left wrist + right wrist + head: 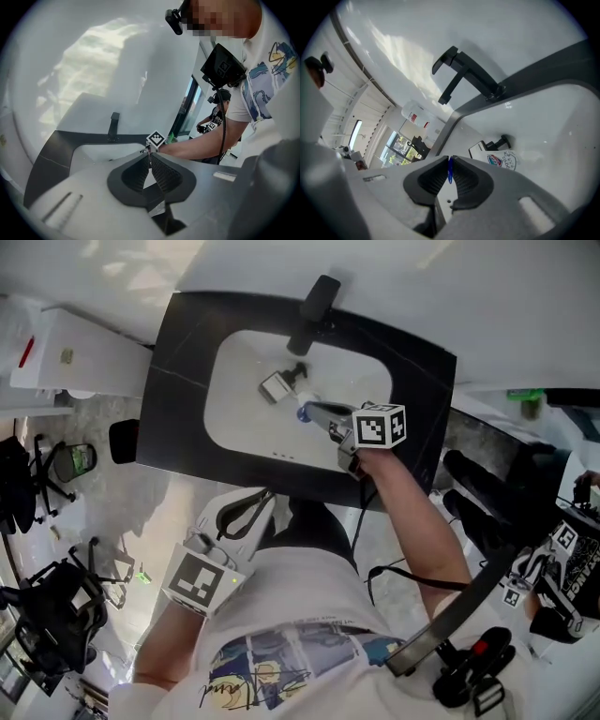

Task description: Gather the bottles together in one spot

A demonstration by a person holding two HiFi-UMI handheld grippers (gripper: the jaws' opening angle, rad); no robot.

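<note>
Grips the clear bottle (504,160) by a thin blue edge in the nearly closed right gripper (449,165), body hanging just past the tips. Probably light, slick, apt to swing; safer taken round the body. Black-capped bottle (485,149) just ahead, in the sink (562,131). Left gripper (150,159) closed on nothing.

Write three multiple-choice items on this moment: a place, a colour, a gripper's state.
1. Where does the black-capped bottle lie? A on the counter; B in the sink basin; C on the floor.
2. What colour is the sliver between the right gripper's jaws? A red; B blue; C yellow.
3. The left gripper's jaws are: A wide apart; B clamped on a bottle; C together, empty.
Key: B, it rests on the white basin below the faucet; B, blue shows in the right gripper view; C, they meet with nothing between.
</note>
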